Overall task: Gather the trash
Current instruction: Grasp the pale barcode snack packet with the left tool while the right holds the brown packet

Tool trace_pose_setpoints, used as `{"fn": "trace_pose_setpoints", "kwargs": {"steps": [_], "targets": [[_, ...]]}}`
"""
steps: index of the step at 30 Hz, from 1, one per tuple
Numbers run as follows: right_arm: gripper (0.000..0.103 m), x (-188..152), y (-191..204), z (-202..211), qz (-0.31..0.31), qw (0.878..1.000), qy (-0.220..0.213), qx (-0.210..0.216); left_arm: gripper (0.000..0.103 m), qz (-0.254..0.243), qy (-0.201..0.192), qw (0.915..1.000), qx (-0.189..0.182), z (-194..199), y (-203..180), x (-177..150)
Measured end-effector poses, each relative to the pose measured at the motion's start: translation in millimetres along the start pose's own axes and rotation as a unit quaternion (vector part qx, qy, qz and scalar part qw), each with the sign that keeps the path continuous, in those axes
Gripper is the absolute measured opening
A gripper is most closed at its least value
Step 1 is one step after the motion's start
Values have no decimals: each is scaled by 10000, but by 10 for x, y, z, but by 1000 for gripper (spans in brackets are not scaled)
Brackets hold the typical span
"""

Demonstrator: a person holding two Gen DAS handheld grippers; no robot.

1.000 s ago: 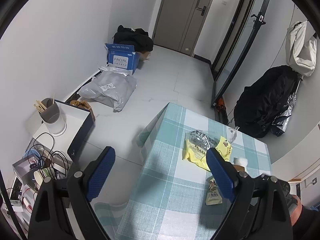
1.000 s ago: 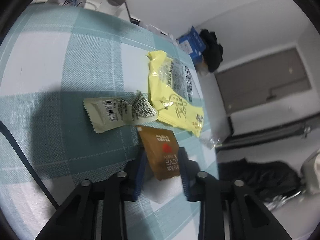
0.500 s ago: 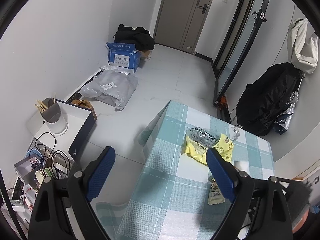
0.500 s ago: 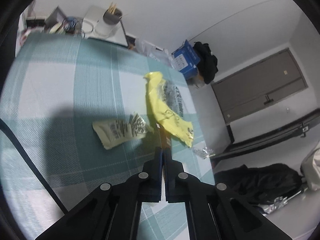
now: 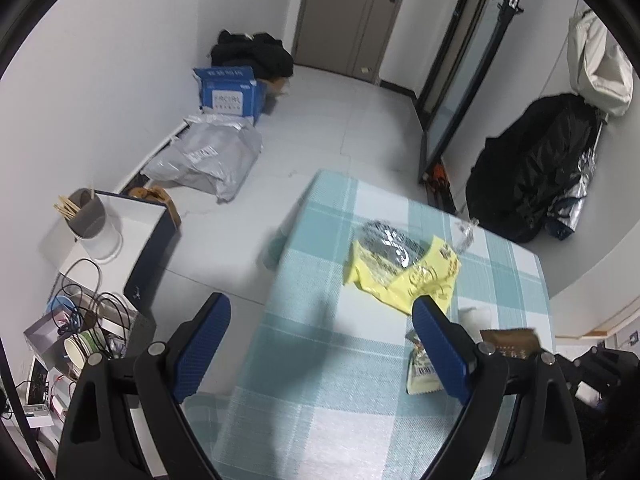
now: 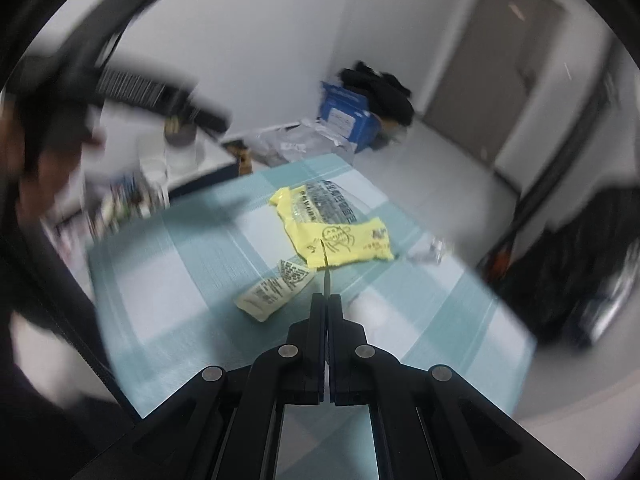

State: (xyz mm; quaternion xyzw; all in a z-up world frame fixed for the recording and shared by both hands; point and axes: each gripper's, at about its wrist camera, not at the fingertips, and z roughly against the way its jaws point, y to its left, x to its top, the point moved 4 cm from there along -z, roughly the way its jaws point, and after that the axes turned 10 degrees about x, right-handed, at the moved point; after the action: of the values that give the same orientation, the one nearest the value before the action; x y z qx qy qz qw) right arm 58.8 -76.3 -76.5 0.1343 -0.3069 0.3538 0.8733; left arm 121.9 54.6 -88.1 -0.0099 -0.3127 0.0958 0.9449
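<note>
Right claw [image 6: 326,300] grips a brown packet [image 5: 510,343] edge-on at frame centre — left claw [image 5: 320,344] gapes empty, low over the tabletop [image 5: 320,360].

The left gripper [image 5: 320,336] has a matte black frame of flat linkage arms joined by round silver screws. Its two fingers [image 5: 204,344] carry long, ribbed blue pads with rounded tips. The right gripper [image 6: 327,300] is built the same way: black angular arms, four silver screw heads in a row, and blue showing only as a thin strip along the inner faces of its fingers [image 6: 318,320].
</note>
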Motion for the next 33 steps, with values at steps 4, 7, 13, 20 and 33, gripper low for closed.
{"fn": "trace_pose_setpoints", "kwargs": {"steps": [4,7,13,20,33], "targets": [[0,-145,-243,88,-1141,9922,-149,480,90,-134,253,9995,-124,-87,-134,-80],[0,-255,-349,144,-1571,9850,-252,673,90,-141,498,9984,-204,-166,-217,-133],[0,-445,-554,199,-2313,9668,-420,1005,90,-363,596,9976,-7,-235,-411,-184],[0,-667,-656,188,-2663,9563,-344,1156,90,-685,629,9956,92,-285,-660,-218],[0,-792,-790,349,-2760,9526,-450,1202,89,-1002,992,9900,27,-483,-885,-361]]}}
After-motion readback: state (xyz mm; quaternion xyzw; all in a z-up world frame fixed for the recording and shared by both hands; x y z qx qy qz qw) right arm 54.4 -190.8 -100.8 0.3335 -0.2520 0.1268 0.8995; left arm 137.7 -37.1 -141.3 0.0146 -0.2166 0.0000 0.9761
